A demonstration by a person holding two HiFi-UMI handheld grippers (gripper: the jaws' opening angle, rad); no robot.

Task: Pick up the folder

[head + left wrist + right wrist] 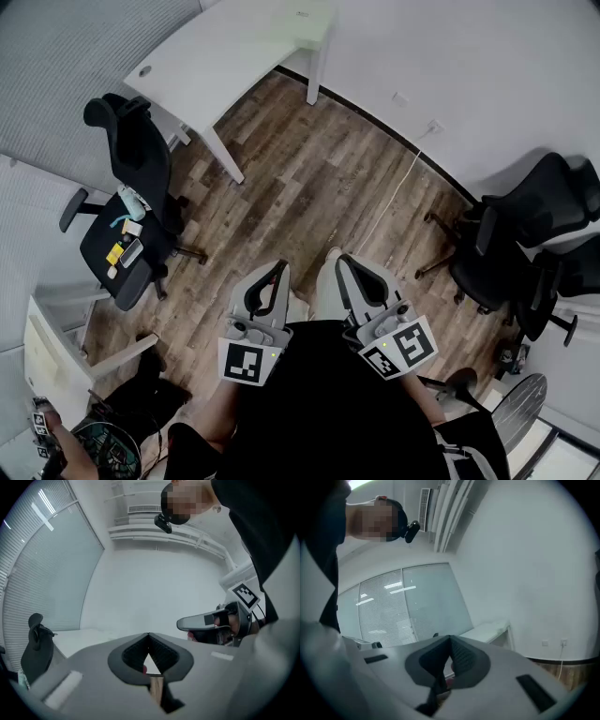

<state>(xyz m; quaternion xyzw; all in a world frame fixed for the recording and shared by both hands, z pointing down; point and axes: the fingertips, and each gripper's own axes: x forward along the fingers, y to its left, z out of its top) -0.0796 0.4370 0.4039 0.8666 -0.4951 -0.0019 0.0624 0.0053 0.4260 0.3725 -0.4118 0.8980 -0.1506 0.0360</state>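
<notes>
Close against the person's dark torso, left gripper (277, 274) and right gripper (345, 266) sit side by side, both level, pointing out over the wood floor (309, 187). Left jaws are clenched tip to tip with nothing between them; right jaws are likewise pressed together and empty. Counts: two grippers, one marker cube (251, 361) on each, one white desk (216, 66) ahead, three black office chairs (122, 141) (one left, two right), one white cable (389, 197) on the floor. The left chair's seat (131, 281) holds a few small items (127, 246), yellow, teal and grey, too small to name. As for the folder, I can't make it out for sure; a pale greenish patch (305, 21) lies on the desk's far end, well apart from both grippers.
</notes>
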